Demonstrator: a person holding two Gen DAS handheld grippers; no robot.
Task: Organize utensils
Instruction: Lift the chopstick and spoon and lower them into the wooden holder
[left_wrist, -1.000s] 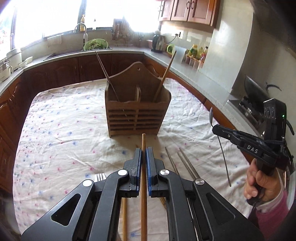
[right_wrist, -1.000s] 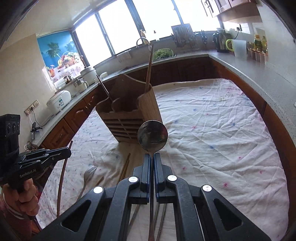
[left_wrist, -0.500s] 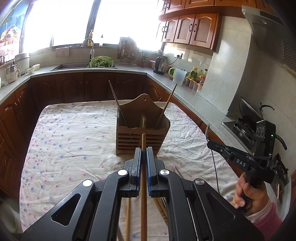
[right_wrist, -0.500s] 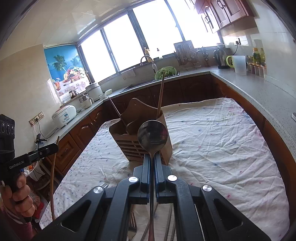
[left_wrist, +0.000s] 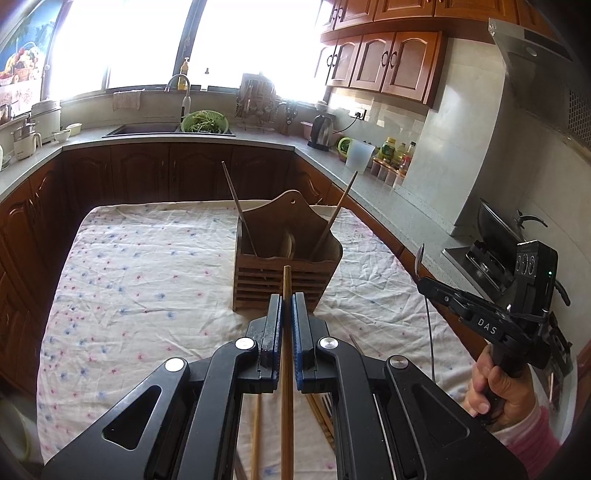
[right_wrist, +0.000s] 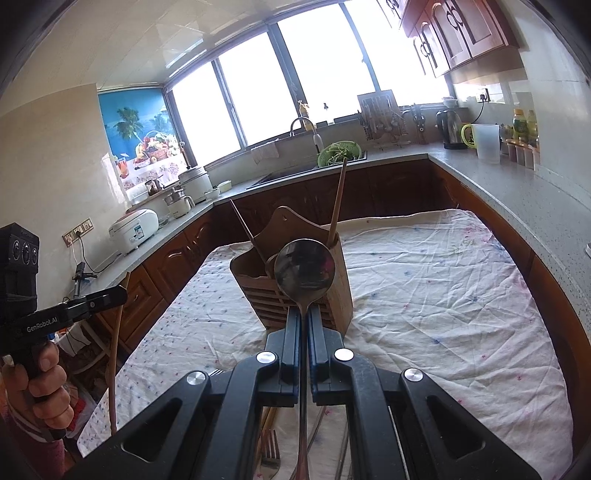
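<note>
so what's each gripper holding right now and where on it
The left gripper clamps a wooden chopstick near its upper end; the right gripper clamps a metal spoon on the handle just below the bowl.

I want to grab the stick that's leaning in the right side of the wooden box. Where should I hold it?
Grip the chopstick near its free top end, coming from above. It leans up and right out of the holder, and its lower part is sunk inside the walls, so only the top is open to pinch.
</note>
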